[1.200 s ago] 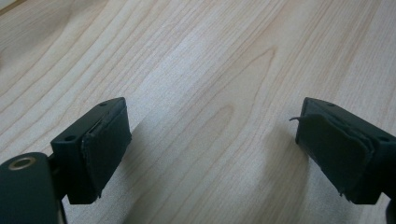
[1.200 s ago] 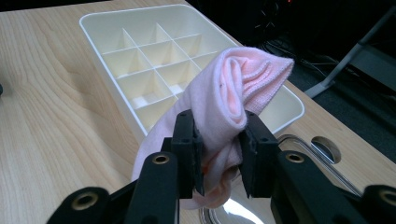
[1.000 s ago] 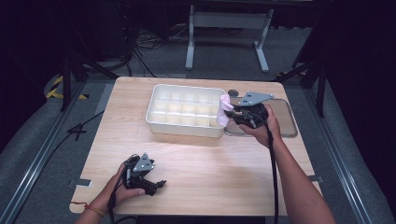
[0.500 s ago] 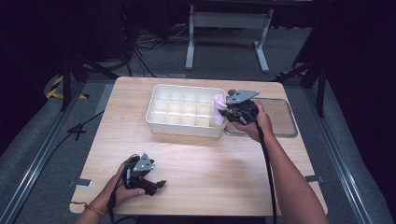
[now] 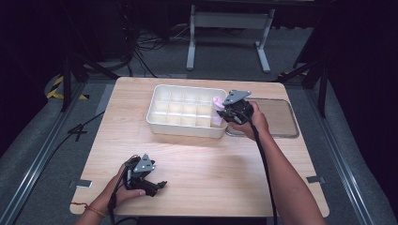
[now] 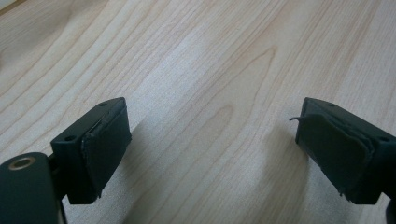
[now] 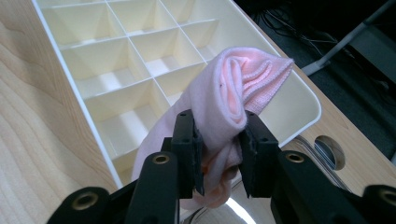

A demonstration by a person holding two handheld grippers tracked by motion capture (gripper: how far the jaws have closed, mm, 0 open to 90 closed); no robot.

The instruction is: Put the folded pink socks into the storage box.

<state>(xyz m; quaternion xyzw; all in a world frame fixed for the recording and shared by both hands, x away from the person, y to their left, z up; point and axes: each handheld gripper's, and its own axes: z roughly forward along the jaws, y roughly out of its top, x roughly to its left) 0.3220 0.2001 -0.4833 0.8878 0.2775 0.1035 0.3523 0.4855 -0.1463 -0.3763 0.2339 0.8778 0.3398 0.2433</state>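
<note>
- Because the pink cloth sags and folds around the jaws, I judge it soft, light and limp: no stiffness to steer by, and little risk of damage.
- Best hold, by my reading, is across the bunched middle, where the layers stack thick. A pinch on a loose edge would likely let the rest unroll.
- Right claw is clamped on that bundle, the pads pressing in from both sides. The rolled end stands up above the jaws and a tail hangs below.
- Look of it: pale pink knit, fine ribbing at the folded hem, matte, no pattern.
- Position: held over the near right end of the white divided tray, above its corner compartments, which look bare.
- A flat grey tray lies just beside the white one on the bench.
- Left claw rests low at the near left of the bench, jaws wide apart, nothing between them.
</note>
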